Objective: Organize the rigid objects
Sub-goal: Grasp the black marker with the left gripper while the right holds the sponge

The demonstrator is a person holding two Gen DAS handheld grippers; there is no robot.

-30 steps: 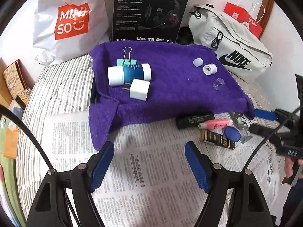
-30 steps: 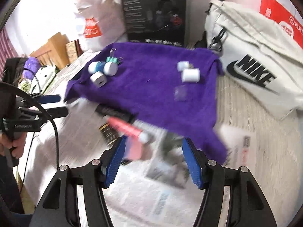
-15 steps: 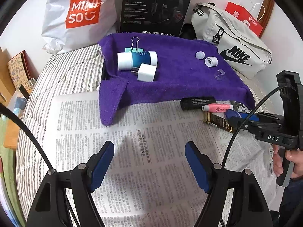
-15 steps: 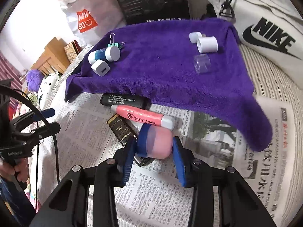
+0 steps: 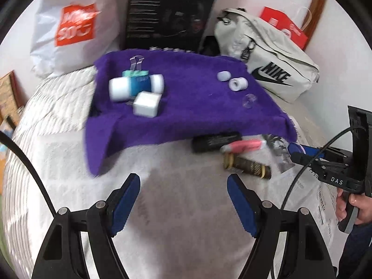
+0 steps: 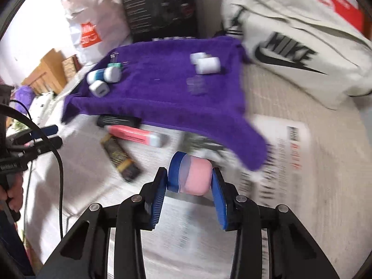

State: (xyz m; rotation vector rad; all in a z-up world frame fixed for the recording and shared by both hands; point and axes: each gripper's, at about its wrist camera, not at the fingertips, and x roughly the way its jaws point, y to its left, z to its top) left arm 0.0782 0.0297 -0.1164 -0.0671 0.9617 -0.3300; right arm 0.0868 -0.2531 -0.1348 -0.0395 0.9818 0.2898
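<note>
My right gripper (image 6: 189,181) is clamped on a small pink capsule with a blue cap (image 6: 189,176): one pad presses the blue end, the other the pink end, and the thing sits crosswise between them over the newspaper (image 6: 176,232). Just ahead and a little to the right of these fingers hangs the drooping corner of the purple towel (image 6: 162,93); its near edge runs away to the left. Tucked along that edge, ahead and left of the grip, lie a black tube (image 6: 118,121), a pink marker (image 6: 137,136) and a dark gold-banded tube (image 6: 121,157), close together. To the right of the grip the paper is bare up to the Nike bag (image 6: 290,53).

My left gripper (image 5: 183,200) stands wide apart with nothing between its pads, over open newspaper (image 5: 181,186). The towel's (image 5: 186,107) folded-down flap lies ahead and left of it. Further ahead on the towel sit a white-and-blue roll (image 5: 136,87), a white cube (image 5: 146,103) touching it, a binder clip (image 5: 136,69) behind, and to the right two small white caps (image 5: 232,81) and a clear one (image 5: 248,100). Ahead and right, my other gripper (image 5: 300,148) reaches in beside the three tubes. Everything is motion-blurred.
</note>
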